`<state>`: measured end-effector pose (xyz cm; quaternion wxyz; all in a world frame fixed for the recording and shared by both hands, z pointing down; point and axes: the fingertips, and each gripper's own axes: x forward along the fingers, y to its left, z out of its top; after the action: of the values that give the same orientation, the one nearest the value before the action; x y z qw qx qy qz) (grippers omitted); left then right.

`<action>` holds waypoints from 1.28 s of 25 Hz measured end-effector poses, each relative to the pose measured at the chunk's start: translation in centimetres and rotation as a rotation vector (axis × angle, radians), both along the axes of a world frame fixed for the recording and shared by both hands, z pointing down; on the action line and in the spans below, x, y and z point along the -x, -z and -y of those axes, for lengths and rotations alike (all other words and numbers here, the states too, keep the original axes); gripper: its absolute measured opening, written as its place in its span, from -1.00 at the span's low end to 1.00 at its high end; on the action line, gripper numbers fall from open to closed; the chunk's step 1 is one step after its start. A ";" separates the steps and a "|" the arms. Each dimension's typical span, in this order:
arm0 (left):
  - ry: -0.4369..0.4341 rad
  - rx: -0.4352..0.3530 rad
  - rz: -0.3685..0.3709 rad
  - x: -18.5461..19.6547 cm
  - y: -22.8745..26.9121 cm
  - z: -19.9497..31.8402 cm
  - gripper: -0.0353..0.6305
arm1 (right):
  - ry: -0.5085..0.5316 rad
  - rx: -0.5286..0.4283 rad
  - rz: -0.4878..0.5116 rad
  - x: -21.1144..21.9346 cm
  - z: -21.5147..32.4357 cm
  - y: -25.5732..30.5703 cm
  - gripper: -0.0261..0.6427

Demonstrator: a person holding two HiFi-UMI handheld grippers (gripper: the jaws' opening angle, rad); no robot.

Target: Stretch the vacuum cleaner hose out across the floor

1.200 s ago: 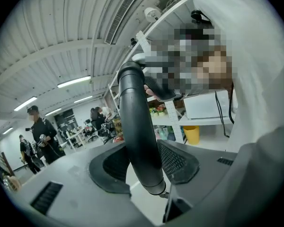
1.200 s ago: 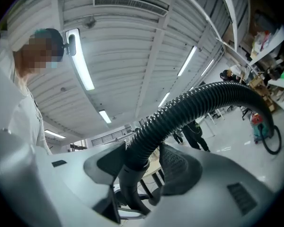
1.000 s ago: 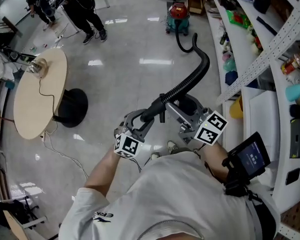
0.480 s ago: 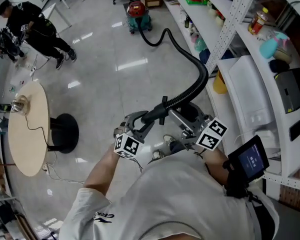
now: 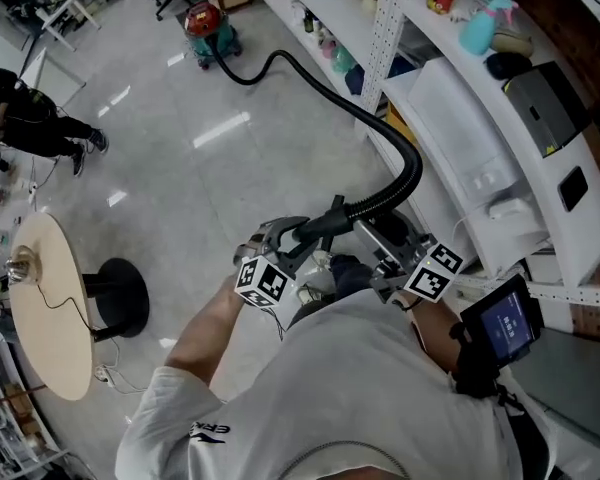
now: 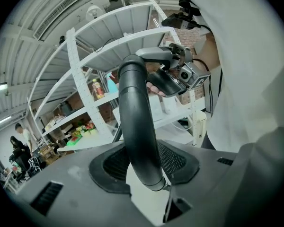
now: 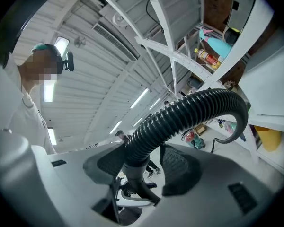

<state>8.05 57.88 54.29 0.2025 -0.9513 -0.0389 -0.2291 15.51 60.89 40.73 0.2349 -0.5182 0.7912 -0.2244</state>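
Left gripper (image 6: 149,171): jaws clamped on the smooth tube end of the hose (image 6: 135,122).
Right gripper (image 7: 132,164): jaws clamped on the ribbed part, at its cuff.
Head view only: the hose arcs up from both grippers, then runs beside the shelving (image 5: 450,158) to the vacuum cleaner (image 5: 208,30).
Around: round table (image 5: 45,308), well apart at left.
Count: one hose, one vacuum cleaner, two grippers.

White short-sleeved T-shirt (image 5: 370,388) with dark, seemingly lettered sleeve print (image 5: 208,432); black screen unit (image 5: 500,326) on right forearm.
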 end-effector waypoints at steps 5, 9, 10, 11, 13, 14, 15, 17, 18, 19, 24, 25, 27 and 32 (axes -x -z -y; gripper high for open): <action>-0.059 0.002 0.009 -1.8 -0.8 -1.6 -0.42 | -0.044 0.010 0.010 -1.3 -2.1 -0.7 -0.30; -0.081 -0.002 0.031 -2.7 -1.5 -2.3 -0.42 | -0.062 0.021 0.042 -2.1 -3.0 -1.4 -0.30; -0.086 -0.006 0.039 -2.8 -1.6 -2.3 -0.42 | -0.063 0.025 0.051 -2.3 -3.1 -1.6 -0.30; -0.092 -0.011 0.047 -2.9 -1.7 -2.3 -0.42 | -0.062 0.032 0.060 -2.5 -3.2 -1.9 -0.30; -0.108 -0.022 0.066 -3.2 -2.0 -2.4 -0.42 | -0.058 0.053 0.077 -3.0 -3.6 -2.5 -0.30; -0.119 -0.028 0.077 -3.4 -2.2 -2.6 -0.42 | -0.055 0.065 0.087 -3.3 -3.9 -2.9 -0.30; -0.130 -0.035 0.089 -3.9 -2.3 -2.8 -0.42 | -0.053 0.077 0.098 -3.9 -4.3 -3.3 -0.30; -0.150 -0.046 0.107 -5.3 -2.6 -3.2 -0.42 | -0.051 0.094 0.119 -5.6 -5.0 -3.9 -0.30; -0.158 -0.052 0.115 -6.2 -2.6 -3.3 -0.42 | -0.051 0.098 0.128 -6.7 -5.2 -4.0 -0.30; -0.167 -0.057 0.123 -7.3 -2.6 -3.3 -0.42 | -0.055 0.101 0.138 -7.8 -5.4 -4.2 -0.30; -0.249 -0.058 0.176 -11.0 -3.8 -5.6 -0.42 | -0.121 0.107 0.213 -11.4 -8.2 -5.6 -0.30; -0.260 -0.054 0.182 -11.4 -4.1 -6.1 -0.42 | -0.133 0.108 0.222 -11.8 -8.8 -6.0 -0.30; -0.278 -0.044 0.195 -12.3 -4.8 -7.1 -0.42 | -0.153 0.111 0.235 -12.7 -9.8 -6.7 -0.30; -0.367 -0.021 0.241 -14.3 -6.8 -9.5 -0.42 | -0.249 0.139 0.290 -14.6 -12.5 -8.7 -0.30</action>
<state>22.37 67.35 61.10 0.2448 -0.8918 -0.2327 -0.3010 30.09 73.37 49.46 0.3362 -0.5890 0.6616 -0.3199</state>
